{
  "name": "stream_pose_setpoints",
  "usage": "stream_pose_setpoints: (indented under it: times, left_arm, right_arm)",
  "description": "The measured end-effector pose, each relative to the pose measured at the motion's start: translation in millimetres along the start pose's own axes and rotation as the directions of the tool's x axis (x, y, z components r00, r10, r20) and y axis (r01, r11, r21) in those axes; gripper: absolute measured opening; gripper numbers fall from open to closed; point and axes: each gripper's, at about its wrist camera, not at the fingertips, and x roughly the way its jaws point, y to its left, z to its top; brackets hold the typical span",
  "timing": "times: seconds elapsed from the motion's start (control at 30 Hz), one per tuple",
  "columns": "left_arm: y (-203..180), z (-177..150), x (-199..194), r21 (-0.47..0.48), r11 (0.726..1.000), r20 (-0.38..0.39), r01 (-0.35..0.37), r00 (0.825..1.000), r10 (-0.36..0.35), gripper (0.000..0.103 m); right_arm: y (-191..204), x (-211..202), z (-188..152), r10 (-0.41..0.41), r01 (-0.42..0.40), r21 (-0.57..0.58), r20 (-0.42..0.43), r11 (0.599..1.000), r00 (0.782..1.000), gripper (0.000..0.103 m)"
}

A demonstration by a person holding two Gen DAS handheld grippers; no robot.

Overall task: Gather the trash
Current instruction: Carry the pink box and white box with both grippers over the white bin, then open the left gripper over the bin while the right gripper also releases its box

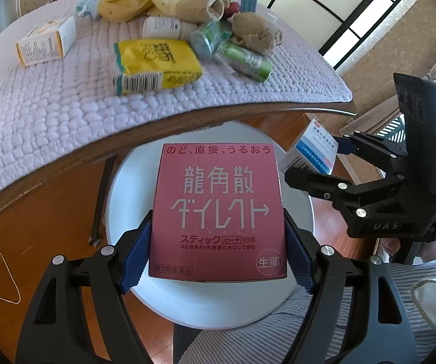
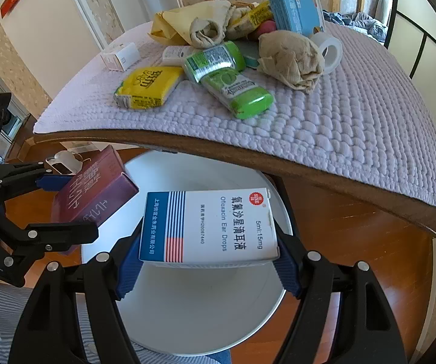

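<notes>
Left gripper clamped on pink medicine box; right gripper clamped on white ear-drops box. Both boxes above white bin, below table edge. More trash on mat.

Pink box: printed cardboard, slight sheen. White ear-drops box: smooth matt card, one edge torn. Bin: smooth white plastic. Table cover: nubby quilted cloth, matt; wood edge beneath, polished. Far: green cans glossy metal; crumpled brown paper, rough. Gripper pads: ribbed blue.
</notes>
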Motion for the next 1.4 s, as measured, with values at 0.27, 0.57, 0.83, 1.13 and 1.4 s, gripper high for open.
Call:
stream_pose_setpoints:
  times: [0.27,0.57,0.83,1.13,1.4]
  left_arm:
    - [4,-6,13,-0.015,0.999,-0.040,-0.037,0.999,0.036,0.079]
    - [3,-8,27,-0.043,0.995,-0.052,-0.092,0.995,0.090,0.079]
    - [-2,-8,41,-0.037,0.994,-0.052,-0.099,0.994,0.097,0.079]
    - [-1,-10,47,-0.021,0.994,-0.054,-0.111,0.993,0.109,0.079]
    - [0,-11,54,-0.021,0.993,-0.058,-0.114,0.992,0.112,0.079]
  right_arm:
    - [-2,9,-5,-0.010,0.011,0.023,-0.023,1.000,1.000,0.072]
    - [-3,18,-13,-0.018,0.019,0.047,-0.030,0.999,0.999,0.072]
    - [-3,21,-15,0.000,0.003,0.073,-0.034,0.997,0.999,0.072]
    - [-3,25,-12,0.005,-0.001,0.086,-0.036,0.996,0.999,0.072]
    - [-3,27,-11,0.004,0.000,0.094,-0.044,0.996,0.999,0.073]
